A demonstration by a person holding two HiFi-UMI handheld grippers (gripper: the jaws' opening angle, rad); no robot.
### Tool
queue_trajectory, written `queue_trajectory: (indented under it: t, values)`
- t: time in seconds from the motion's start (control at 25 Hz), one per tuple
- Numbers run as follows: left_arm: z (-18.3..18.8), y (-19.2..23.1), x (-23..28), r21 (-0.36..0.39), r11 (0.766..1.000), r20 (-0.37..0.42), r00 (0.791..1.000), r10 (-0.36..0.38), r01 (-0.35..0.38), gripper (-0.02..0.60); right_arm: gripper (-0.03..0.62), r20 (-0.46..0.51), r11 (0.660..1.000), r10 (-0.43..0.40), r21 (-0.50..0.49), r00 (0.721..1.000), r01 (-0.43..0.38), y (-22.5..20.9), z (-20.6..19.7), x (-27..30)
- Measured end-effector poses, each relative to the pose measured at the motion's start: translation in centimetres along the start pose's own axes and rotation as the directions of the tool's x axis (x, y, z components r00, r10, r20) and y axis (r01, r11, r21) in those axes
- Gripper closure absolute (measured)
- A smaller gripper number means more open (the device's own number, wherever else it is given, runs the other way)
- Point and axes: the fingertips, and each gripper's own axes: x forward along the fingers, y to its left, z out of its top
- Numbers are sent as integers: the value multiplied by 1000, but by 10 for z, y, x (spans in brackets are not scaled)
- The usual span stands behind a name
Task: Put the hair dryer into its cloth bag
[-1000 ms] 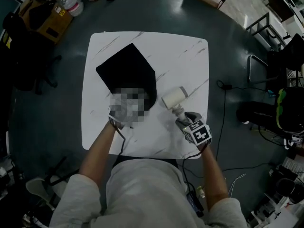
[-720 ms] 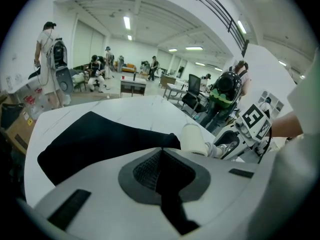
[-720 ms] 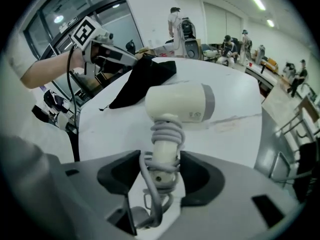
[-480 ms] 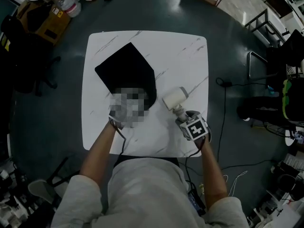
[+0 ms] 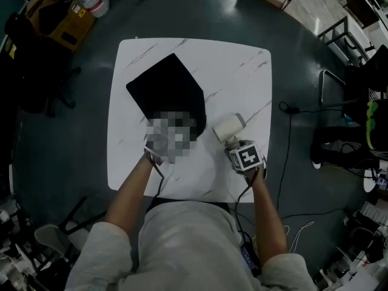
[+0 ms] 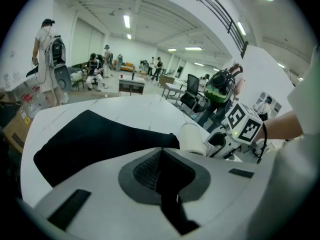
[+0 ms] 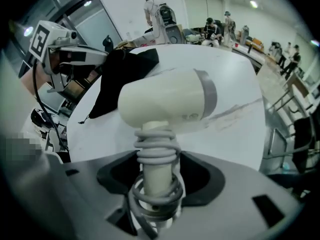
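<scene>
A cream hair dryer (image 5: 227,126) lies on the white table (image 5: 236,71), its handle wound with its cord. My right gripper (image 5: 236,145) points steeply down over that handle. In the right gripper view the coiled handle (image 7: 156,174) stands between the wide jaws of the right gripper (image 7: 156,186), with a gap showing on each side. The black cloth bag (image 5: 170,90) lies flat to the dryer's left. A mosaic patch covers my left gripper in the head view. In the left gripper view the left gripper (image 6: 162,171) is shut on the near edge of the bag (image 6: 95,139).
The table's near edge runs just below both hands. A cardboard box (image 5: 60,23) stands on the floor at far left. A metal chair frame (image 5: 330,83) and a cable (image 5: 288,138) are to the right. People and desks fill the room behind.
My right gripper has sunk and closed in on the dryer's handle, so its cube now sits nearer the barrel. The left gripper and the bag have kept still.
</scene>
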Motion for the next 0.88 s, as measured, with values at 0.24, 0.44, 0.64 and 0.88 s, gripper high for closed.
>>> queue_trajectory:
  t: [0.24, 0.44, 0.64, 0.88]
  values:
    - [-5, 8, -4, 11, 1000, -18, 1000, 0, 0, 571, 352, 9, 998, -11, -58, 1000, 12, 6, -8, -4]
    - [-1, 7, -6, 36, 999, -26, 1000, -10, 11, 571, 355, 52, 992, 13, -129, 999, -6, 31, -23, -21]
    - [2, -1, -7, 75, 995, -45, 997, -56, 59, 571, 355, 64, 955, -1, -297, 998, 20, 75, -22, -37]
    - [8, -22, -11, 145, 985, -69, 994, -87, 96, 571, 355, 40, 901, -29, -433, 999, 43, 102, -11, -31]
